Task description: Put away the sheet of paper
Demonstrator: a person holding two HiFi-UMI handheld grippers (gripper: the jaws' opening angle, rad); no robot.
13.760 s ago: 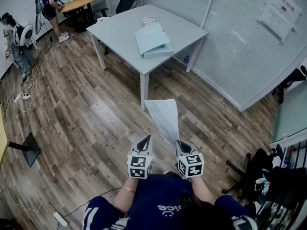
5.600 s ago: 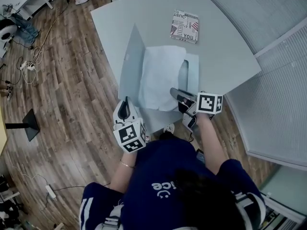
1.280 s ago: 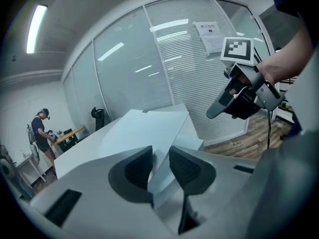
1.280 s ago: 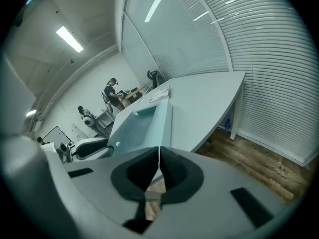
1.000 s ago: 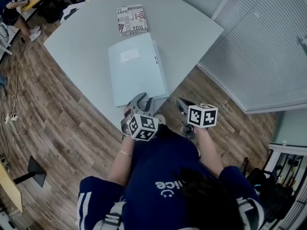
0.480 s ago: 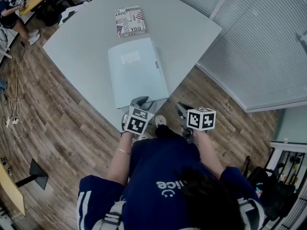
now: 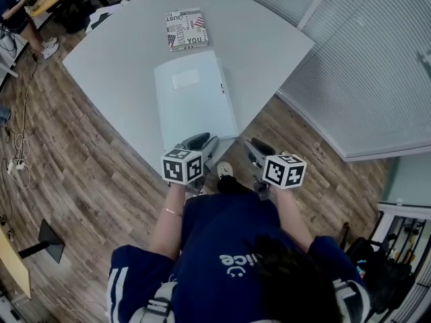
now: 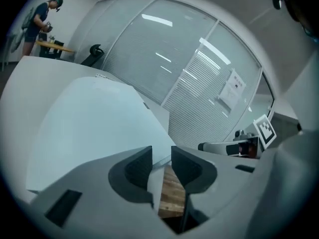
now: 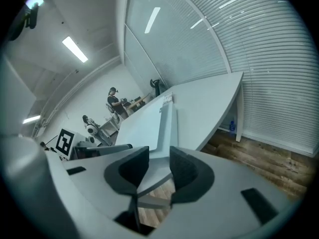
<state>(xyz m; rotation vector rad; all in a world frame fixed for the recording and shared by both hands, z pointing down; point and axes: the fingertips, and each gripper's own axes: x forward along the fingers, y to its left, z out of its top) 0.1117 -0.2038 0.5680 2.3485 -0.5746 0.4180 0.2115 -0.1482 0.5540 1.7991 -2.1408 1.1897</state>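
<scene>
Arms bent forward at waist height, a person in a dark blue shirt (image 7: 222, 261) held the left gripper (image 7: 200, 140) and the right gripper (image 7: 254, 147) side by side, near each other but apart, at the near corner of a pale grey table (image 7: 262, 46). Both tools pointed ahead and somewhat down. The bare left forearm (image 7: 168, 224), with a thin bracelet at the wrist, reached to the table's near edge, where the left gripper's tips sat just beside the closest edge of a light blue folder (image 7: 195, 103). Its jaws stood a narrow gap apart, with only the table edge and the wood floor (image 7: 81, 180) showing between them. The right gripper hung just off the table's edge above the floor. Its jaws had just been opening and stood spread, and its pads pressed on nothing. The folder lay shut and flat on the table, with a patterned book (image 7: 186, 29) just beyond its far edge. The sheet of paper itself was out of sight in every view.
</scene>
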